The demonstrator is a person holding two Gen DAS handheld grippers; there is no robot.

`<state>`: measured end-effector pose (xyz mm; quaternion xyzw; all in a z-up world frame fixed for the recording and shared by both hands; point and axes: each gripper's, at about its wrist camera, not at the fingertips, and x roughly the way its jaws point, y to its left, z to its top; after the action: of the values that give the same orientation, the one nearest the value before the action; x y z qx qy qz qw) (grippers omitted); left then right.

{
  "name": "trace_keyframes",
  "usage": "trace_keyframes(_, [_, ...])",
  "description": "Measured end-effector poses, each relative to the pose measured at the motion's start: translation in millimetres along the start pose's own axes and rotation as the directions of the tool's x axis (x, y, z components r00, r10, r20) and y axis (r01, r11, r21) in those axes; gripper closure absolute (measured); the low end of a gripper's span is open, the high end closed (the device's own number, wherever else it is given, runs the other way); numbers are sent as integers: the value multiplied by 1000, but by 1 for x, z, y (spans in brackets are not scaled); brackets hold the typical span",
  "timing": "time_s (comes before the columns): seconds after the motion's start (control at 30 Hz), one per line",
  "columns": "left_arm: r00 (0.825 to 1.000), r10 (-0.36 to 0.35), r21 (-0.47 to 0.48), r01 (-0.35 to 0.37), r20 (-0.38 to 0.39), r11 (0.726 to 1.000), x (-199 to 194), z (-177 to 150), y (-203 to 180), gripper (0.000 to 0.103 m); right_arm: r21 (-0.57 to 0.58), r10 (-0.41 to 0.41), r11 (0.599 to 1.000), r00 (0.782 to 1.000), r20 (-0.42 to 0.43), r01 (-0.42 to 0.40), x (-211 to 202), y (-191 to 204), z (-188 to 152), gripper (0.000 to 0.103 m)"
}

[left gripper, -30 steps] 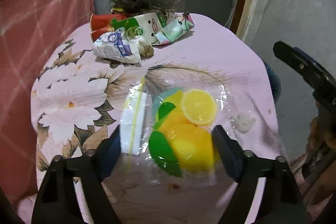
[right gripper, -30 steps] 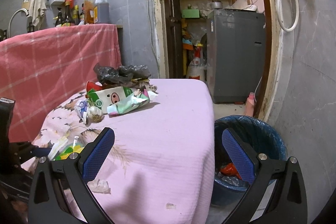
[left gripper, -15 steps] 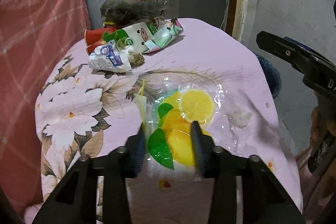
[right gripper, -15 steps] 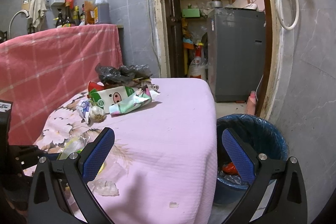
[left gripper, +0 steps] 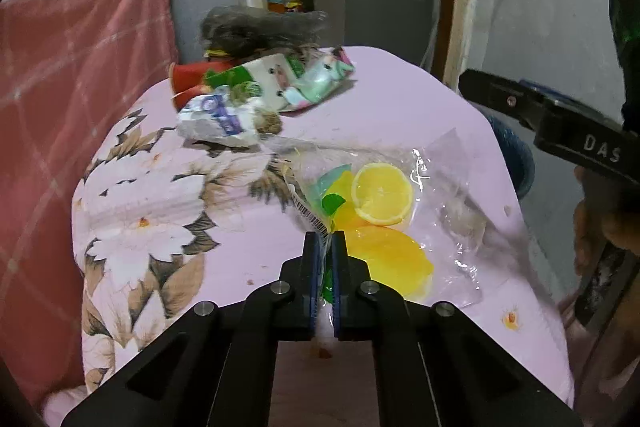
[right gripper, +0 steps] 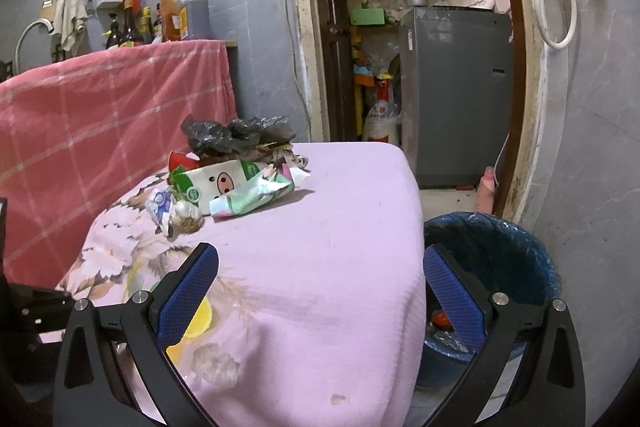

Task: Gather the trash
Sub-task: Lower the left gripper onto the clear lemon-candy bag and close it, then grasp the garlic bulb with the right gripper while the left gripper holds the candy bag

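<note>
- The left gripper (left gripper: 325, 243) has closed since a second ago: its jaws, then spread wide around the lemon-print plastic wrapper (left gripper: 382, 211), are now pinched together on the wrapper's near edge, beside the barcode strip.
- The wrapper no longer lies flat as it did; its clear film is bunched and partly raised off the floral tablecloth (left gripper: 160, 227), so the grasp seems to have taken.
- The right gripper (right gripper: 320, 291) has not changed: its blue pads are wide apart, holding nothing, poised over the tablecloth's right edge.
- The blue trash bin (right gripper: 516, 259) stands on the floor just beside the tablecloth's right edge, lined, with some red scraps already inside.
- At the far end of the tablecloth the rest of the litter is heaped: a pig-face carton (right gripper: 224, 183), a crumpled white-and-blue wrapper (left gripper: 216, 119), and a black plastic bag (right gripper: 236, 135) on top.
- Judged from this, one piece is secured and ready to be carried right to the bin; the far heap is still to collect.
- The thin film may slip or tear if pulled quickly.
</note>
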<state>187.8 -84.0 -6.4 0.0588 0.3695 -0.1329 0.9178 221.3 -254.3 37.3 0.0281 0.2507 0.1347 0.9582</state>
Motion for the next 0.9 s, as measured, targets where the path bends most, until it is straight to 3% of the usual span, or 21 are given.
trace_keyframes(0.37, [997,81,-139,-77,20,987,-19,1,61,102,-40,134,990,986,-100,-139,46,42,13,3])
trace_keyframes(0.53, [992,127,-196,-120,23,973,-28,-1,85,102,-122,128,981,979,-162,-149,67,67,21,21])
trace_keyframes(0.8, [985,172,-272,-159,26,949,-31,6,111,102,-147,178,964,945,-273,-223,99,94,33,38])
trace_keyframes(0.9, [981,189,-291,-170,38,941,-32,9,118,102,-162,189,955,931,-313,-248,110,104,33,49])
